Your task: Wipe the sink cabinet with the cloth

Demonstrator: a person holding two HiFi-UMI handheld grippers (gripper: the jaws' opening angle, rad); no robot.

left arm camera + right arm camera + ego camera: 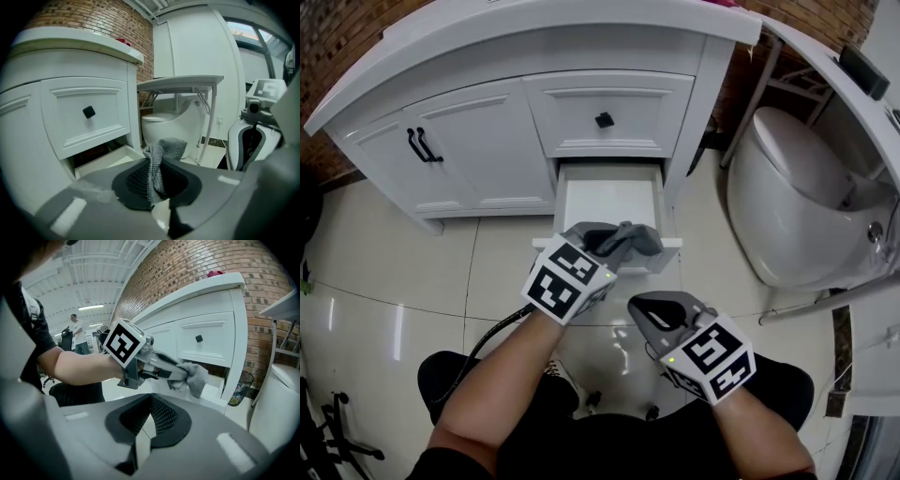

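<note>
Nearest the person, the right hand-held gripper (649, 307) is held low over the tiled floor (412, 300). In its own view its jaws are seen brought together with nothing between them, so it is carrying nothing.

Just ahead and to the left, the left hand-held gripper (614, 242) is clamped on the grey cloth (639, 240). In the left gripper view a bunched fold of the cloth (159, 159) is seen pinched between the ribbed pads, with a loose flap standing up past the jaw tips. In the right gripper view the cloth (198, 376) is seen hanging limp from the tip of the left hand-held gripper.

The cloth is held just over the front edge of the open bottom drawer (609, 199), though contact with that edge cannot be confirmed. Beyond it rises the white sink cabinet (478, 150), with a closed drawer and black knob (604, 120) above and doors with black handles to the left. A toilet (797, 202) stands to the right.

The cloth is judged to be light, soft and floppy, with a coarse knit that should not slip readily from the pads. No stiffness of its own can be expected, so pressure would have to be supplied through the jaws. A hold on a gathered middle fold, as taken here, is judged sound, provided enough fabric is left beyond the tips to be pressed flat against the panels.
</note>
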